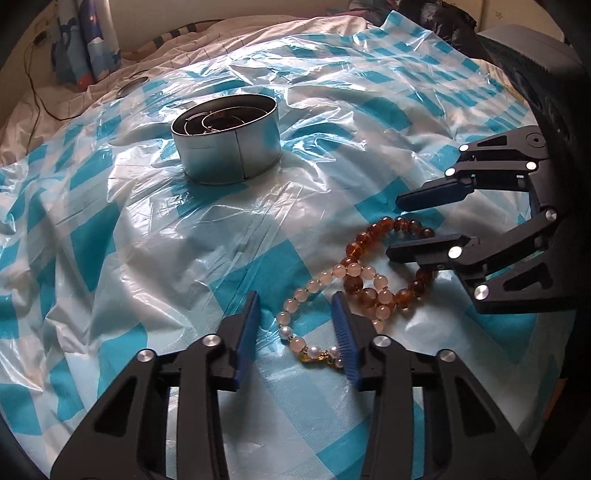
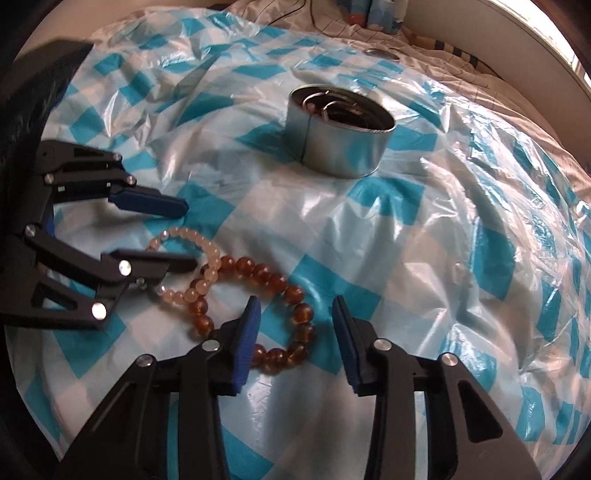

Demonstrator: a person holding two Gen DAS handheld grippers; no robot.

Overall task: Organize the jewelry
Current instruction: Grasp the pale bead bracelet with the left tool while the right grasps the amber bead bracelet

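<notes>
Two bead bracelets lie overlapped on the blue-and-white checked plastic sheet (image 1: 147, 229). The pale pink bracelet (image 1: 306, 291) with pearls lies between the open fingers of my left gripper (image 1: 295, 299). The amber bracelet (image 1: 373, 240) lies under my right gripper (image 1: 393, 227), seen from the side, open. In the right wrist view the amber bracelet (image 2: 280, 284) lies between the open fingers of my right gripper (image 2: 295, 306), and the pink bracelet (image 2: 207, 254) lies by my open left gripper (image 2: 188, 234). A round metal tin (image 1: 225, 136) holding metal bangles stands further back; it also shows in the right wrist view (image 2: 340, 129).
The sheet (image 2: 406, 240) covers a rumpled bed. A small round metal lid (image 1: 133, 85) lies beyond the tin. A black cable (image 1: 37, 99) and a blue patterned cloth (image 1: 88, 40) are at the far left. A dark bag (image 1: 458, 26) sits far right.
</notes>
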